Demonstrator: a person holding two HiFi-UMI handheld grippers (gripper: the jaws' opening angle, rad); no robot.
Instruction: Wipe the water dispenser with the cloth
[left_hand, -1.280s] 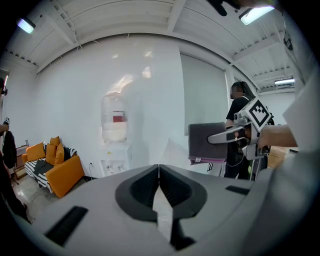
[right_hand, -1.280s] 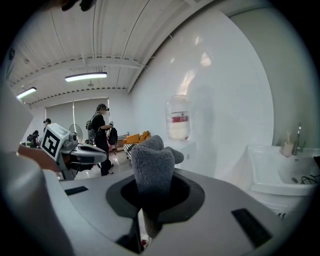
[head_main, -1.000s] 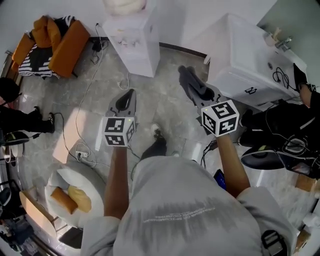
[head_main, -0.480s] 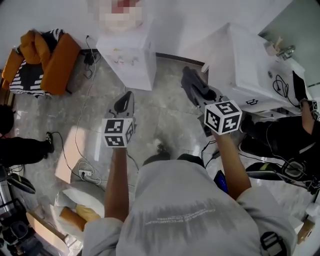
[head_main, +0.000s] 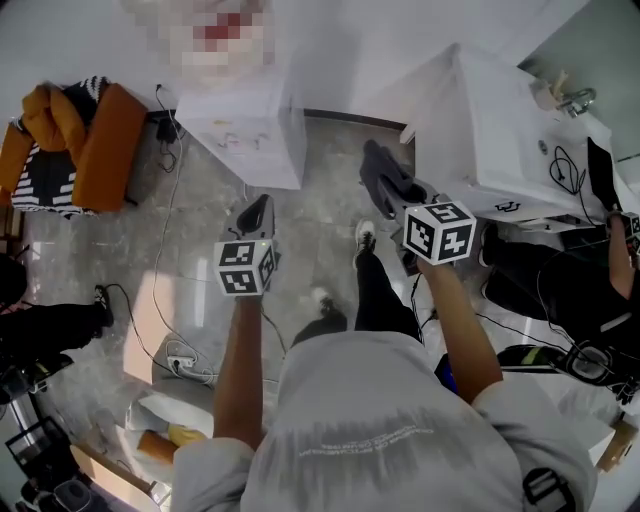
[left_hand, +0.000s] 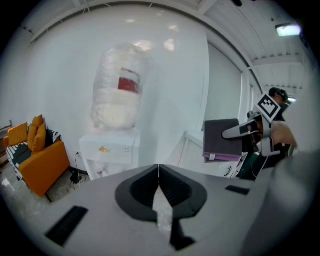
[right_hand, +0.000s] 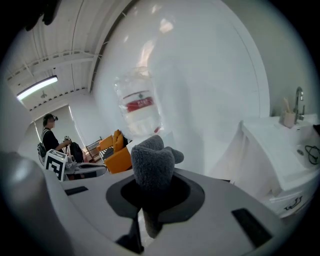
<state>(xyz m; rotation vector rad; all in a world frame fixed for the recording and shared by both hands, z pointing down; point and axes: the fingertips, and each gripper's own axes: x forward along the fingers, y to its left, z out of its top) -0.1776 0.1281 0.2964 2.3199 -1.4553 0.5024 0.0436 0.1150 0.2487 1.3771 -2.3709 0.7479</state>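
The white water dispenser (head_main: 250, 130) stands against the wall ahead, its bottle hidden by a mosaic patch in the head view. The left gripper view shows the dispenser (left_hand: 111, 151) and its clear bottle (left_hand: 120, 95) to the left of centre. My left gripper (head_main: 257, 208) is shut and empty, its jaws touching (left_hand: 159, 172). My right gripper (head_main: 392, 185) is shut on a folded grey cloth (head_main: 380, 165), which sticks up from the jaws as a fuzzy wad (right_hand: 152, 167). Both grippers hang in the air short of the dispenser.
A white sink cabinet (head_main: 500, 130) with a tap stands at the right. An orange sofa (head_main: 90, 135) with a striped cushion sits at the left. Cables and a power strip (head_main: 180, 355) lie on the grey floor. Other people stand at the left and right edges.
The view has moved forward toward the dispenser, which now sits lower and nearer in the head view. A leg has stepped ahead. Both grippers keep their hold and state.
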